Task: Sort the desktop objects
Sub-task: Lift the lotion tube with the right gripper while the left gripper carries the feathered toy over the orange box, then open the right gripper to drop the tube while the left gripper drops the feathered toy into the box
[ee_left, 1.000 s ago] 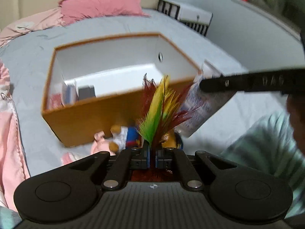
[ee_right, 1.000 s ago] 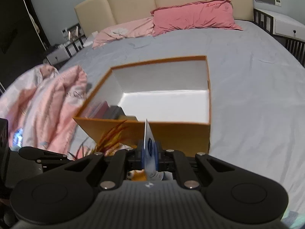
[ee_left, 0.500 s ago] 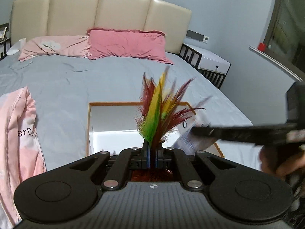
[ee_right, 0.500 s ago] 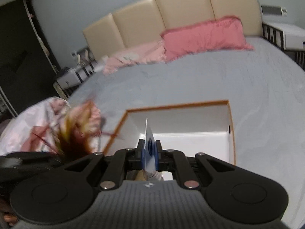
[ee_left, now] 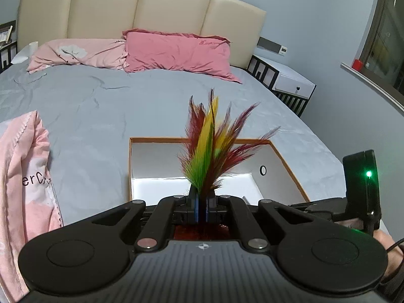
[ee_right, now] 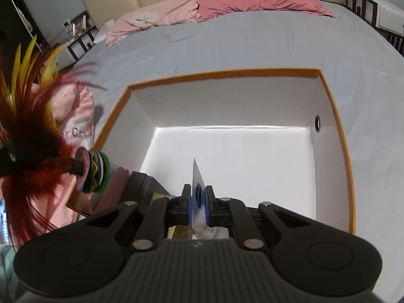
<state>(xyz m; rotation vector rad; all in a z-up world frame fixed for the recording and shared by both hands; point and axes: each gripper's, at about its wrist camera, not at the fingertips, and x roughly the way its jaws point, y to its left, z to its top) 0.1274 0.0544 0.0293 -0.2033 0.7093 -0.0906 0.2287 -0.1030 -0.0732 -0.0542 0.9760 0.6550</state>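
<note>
1. Feathers of a shuttlecock (ee_left: 207, 151), red, yellow and green, pinched between the blue pads of the left gripper (ee_left: 201, 208); jaws nearly together, only the feather stems between them.
2. Seen from the right wrist: same shuttlecock (ee_right: 38, 136) at far left, feathers fanned upward, stacked disc base (ee_right: 97, 174) in green, white and dark layers pointing toward the box, hanging just outside its left wall.
3. Right gripper (ee_right: 197, 205) clamped tight on a thin white packet (ee_right: 198, 192) with blue print, held edge-on and upright, tip pointing into the box; crumpled lower end bunched under the jaws.
4. Open box (ee_right: 335, 131), orange outside and on the rim, white inside, resting on the grey bedsheet (ee_left: 106, 111); small round hole (ee_right: 317, 120) in its right wall.
5. Floor of the box bare and brightly lit ahead of the packet; dark block (ee_right: 141, 184) in the near-left corner, partly hidden behind the gripper body, kind impossible to tell.
6. Pink blanket (ee_left: 22, 166) with printed letters bunched on the bed left of the box.
7. Two pillows against the cream padded headboard (ee_left: 141, 7): pale pink (ee_left: 80, 54) on the left, deeper pink (ee_left: 176, 53) on the right.
8. White bedside cabinet (ee_left: 290, 85) with black frame at the right of the bed.
9. Right-hand tool's black housing with a green light (ee_left: 368, 174) at the right edge of the left wrist view.
</note>
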